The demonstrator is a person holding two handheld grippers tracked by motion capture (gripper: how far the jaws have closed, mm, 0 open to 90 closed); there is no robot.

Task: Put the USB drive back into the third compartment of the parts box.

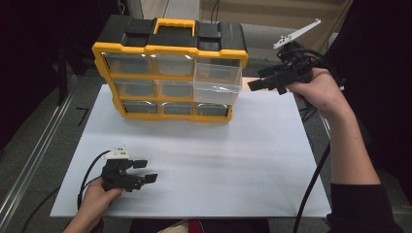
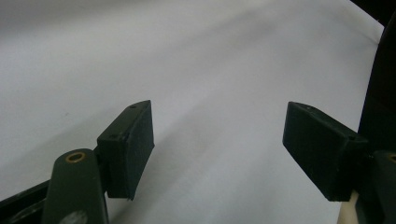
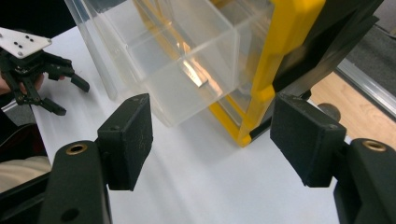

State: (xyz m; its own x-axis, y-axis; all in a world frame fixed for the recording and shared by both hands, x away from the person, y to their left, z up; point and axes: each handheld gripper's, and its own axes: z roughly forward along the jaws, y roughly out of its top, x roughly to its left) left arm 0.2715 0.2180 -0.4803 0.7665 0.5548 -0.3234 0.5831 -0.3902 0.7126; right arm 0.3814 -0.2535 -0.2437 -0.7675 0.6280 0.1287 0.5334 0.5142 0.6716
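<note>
While the yellow-and-black organizer (image 1: 170, 68) stands upright at the far edge of the white worktop (image 1: 194, 165), its clear drawer (image 1: 217, 82) in the top right slot sticks out toward the person, well proud of the other drawers. The right tongs (image 1: 262, 83) hang just beside that drawer's right side, pointing leftward at it, with the jaws apart and nothing between them. In the right gripper view the drawer (image 3: 187, 56) lies ahead and slightly left of the right tongs (image 3: 212, 135), its long axis running out of the case, and its front wall not yet between the pads. The left tongs (image 1: 145, 171) rest low on the near left of the worktop, jaws apart and empty, well away from the organizer. The right hand is clearly the nearer one, so I judge the next move is its own: a short shift leftward to meet the drawer's front.
</note>
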